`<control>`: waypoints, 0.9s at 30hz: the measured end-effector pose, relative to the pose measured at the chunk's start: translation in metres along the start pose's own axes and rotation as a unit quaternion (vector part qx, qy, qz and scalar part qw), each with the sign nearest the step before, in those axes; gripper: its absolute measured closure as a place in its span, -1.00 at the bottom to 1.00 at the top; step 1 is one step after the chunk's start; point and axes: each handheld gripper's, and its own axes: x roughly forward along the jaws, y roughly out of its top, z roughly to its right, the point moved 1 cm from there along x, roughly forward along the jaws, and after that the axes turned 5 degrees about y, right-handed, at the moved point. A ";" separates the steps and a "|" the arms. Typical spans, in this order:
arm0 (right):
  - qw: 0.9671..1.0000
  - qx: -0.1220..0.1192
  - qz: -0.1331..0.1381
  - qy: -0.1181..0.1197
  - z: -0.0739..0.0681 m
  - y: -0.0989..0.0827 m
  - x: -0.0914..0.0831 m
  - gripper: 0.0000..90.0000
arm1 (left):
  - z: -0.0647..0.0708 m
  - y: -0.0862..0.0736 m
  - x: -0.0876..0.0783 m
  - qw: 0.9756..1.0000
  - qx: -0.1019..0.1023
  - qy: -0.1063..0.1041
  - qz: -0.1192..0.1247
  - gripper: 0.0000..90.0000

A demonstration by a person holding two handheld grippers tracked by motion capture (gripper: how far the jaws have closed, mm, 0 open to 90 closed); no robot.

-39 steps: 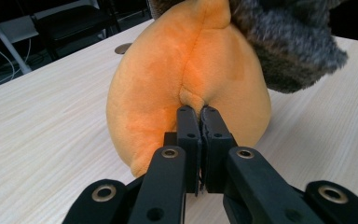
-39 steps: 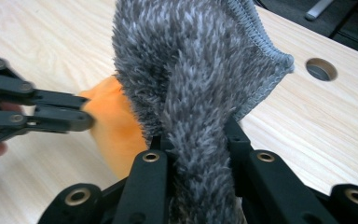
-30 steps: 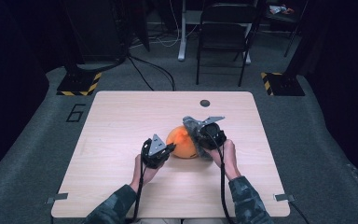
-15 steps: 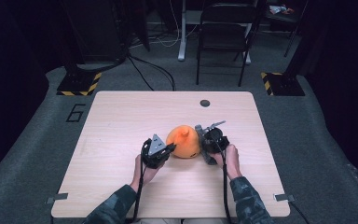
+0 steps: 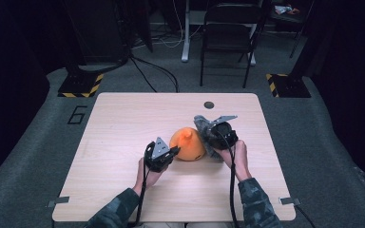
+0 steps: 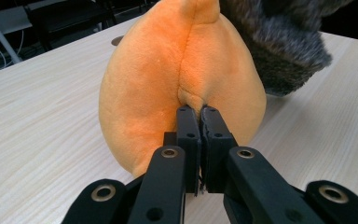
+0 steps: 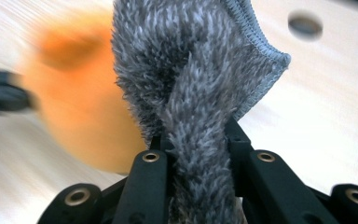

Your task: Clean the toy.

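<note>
An orange plush toy (image 5: 187, 145) sits on the wooden table (image 5: 123, 123) near its middle. My left gripper (image 5: 175, 151) comes at it from the left, and its jaws are shut, pinching a pucker of the plush at its seam (image 6: 197, 114). The plush (image 6: 158, 79) bulges up behind the tips. My right gripper (image 5: 209, 135) is at the toy's right side, shut on a grey fuzzy cloth (image 5: 201, 124). The cloth (image 7: 186, 60) stands up between the jaws of the right gripper (image 7: 198, 135), with the plush (image 7: 79, 102) blurred just behind it.
A round cable hole (image 5: 209, 105) lies in the table beyond the toy. A folding chair (image 5: 230, 28) and dark stands are on the floor past the far edge. Bare tabletop stretches to the left and toward the near edge.
The right gripper dipped toward me along the toy's right side with the cloth, then came back up and away. The left gripper and the toy stayed put.
</note>
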 end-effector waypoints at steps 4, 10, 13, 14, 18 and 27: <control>0.999 -0.030 0.005 0.013 -0.019 0.005 0.001 0.69 | 0.000 0.000 0.000 1.000 0.001 -0.003 -0.002 0.95; 0.999 -0.025 -0.020 0.005 -0.013 -0.005 0.020 0.69 | 0.000 -0.001 0.000 1.000 -0.001 0.000 -0.002 0.95; 0.999 -0.006 -0.038 -0.001 -0.005 -0.012 0.028 0.69 | 0.000 0.000 0.000 1.000 -0.001 0.000 -0.002 0.95; 0.999 -0.004 -0.045 -0.004 0.001 -0.016 0.032 0.69 | 0.000 -0.001 0.000 1.000 -0.001 0.000 -0.002 0.95; 0.997 0.017 -0.073 -0.008 0.014 -0.030 0.049 0.69 | 0.001 0.000 0.001 1.000 -0.001 -0.004 -0.001 0.95; 0.992 0.037 -0.124 -0.012 0.022 -0.046 0.068 0.68 | 0.001 -0.001 0.001 1.000 0.001 -0.005 0.001 0.95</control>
